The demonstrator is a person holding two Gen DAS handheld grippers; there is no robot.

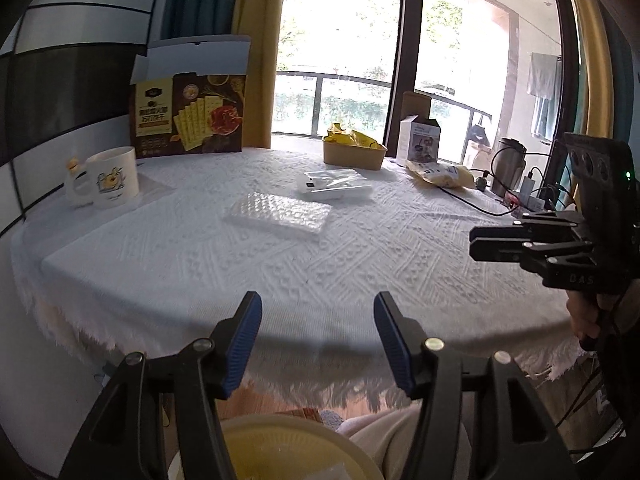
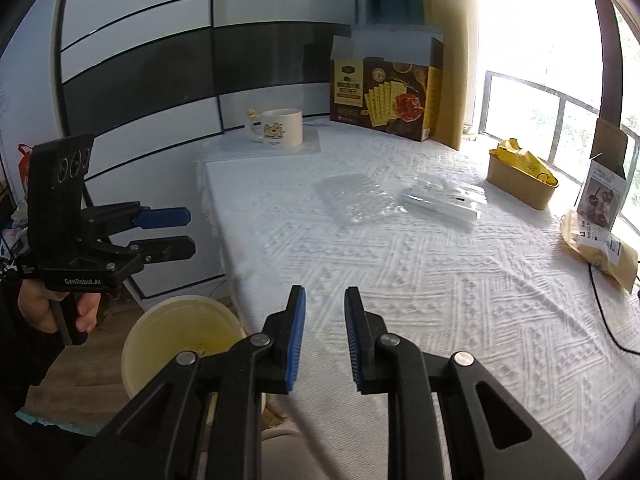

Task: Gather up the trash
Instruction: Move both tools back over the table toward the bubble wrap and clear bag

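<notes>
Held the left gripper [image 1: 318, 304] over the fringed near edge of the table, jaws released wide, nothing between the ribbed blue pads. Held the right gripper [image 2: 325, 294] beside it, jaws parted only narrowly, also gripping nothing. Saw a round, pale yellow plastic bin [image 2: 160, 312] on the wooden floor just below both, by the table's corner. Found the table spread with a white tablecloth [image 2: 440, 280], woven in raised diamond and zigzag relief. Noted the trash lying mid-table, untouched and well apart from both grippers: a flat rectangular sheet of clear bubble wrap [image 1: 280, 216], and just beyond it a crinkled transparent plastic bag [image 1: 336, 188] with white contents. Saw further back, to the left, a glossy cream ceramic mug [image 1: 112, 178] with a cartoon print, then a tall brown cardboard cracker box [image 1: 192, 116], lid flaps open. Saw near the window a round kraft-paper bowl [image 1: 354, 156] stuffed with a crumpled yellow wrapper [image 1: 348, 136], a small white carton [image 1: 418, 140], a wrinkled yellow mailer [image 1: 440, 174] and a steel flask [image 1: 508, 164].
</notes>
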